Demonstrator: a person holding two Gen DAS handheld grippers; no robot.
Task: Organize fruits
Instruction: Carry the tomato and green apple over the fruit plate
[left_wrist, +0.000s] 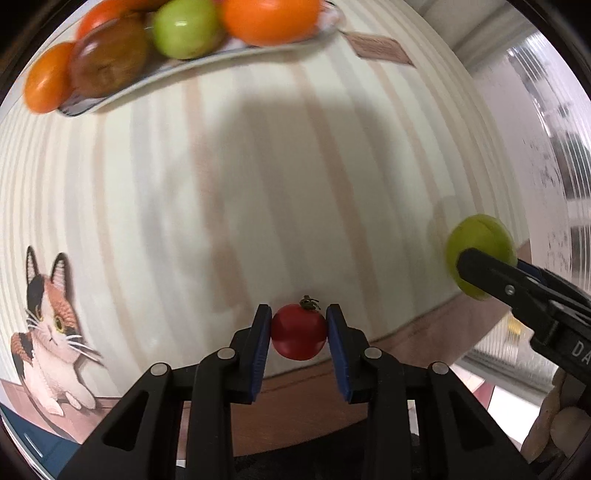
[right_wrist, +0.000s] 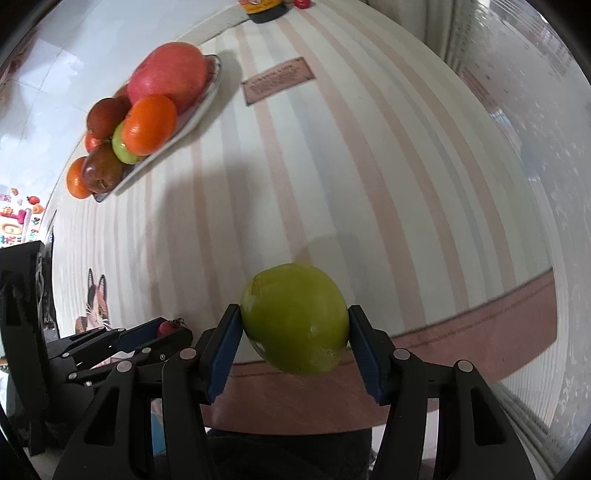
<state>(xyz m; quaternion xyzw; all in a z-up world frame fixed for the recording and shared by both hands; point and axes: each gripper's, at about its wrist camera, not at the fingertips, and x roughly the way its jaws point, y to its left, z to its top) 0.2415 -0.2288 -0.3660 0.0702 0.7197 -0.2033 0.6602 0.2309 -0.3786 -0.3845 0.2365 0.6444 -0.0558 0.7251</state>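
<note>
My left gripper is shut on a small red cherry tomato and holds it above the near edge of the striped tablecloth. My right gripper is shut on a green fruit, also above the near edge; it shows at the right of the left wrist view. The left gripper with the tomato appears at the lower left of the right wrist view. A plate at the far left of the table holds several fruits: a red apple, oranges, a green fruit and brown ones.
A brown label patch lies on the cloth beyond the plate. A cat picture is printed on the cloth at the near left. A dark object stands at the table's far edge. A frosted window runs along the right.
</note>
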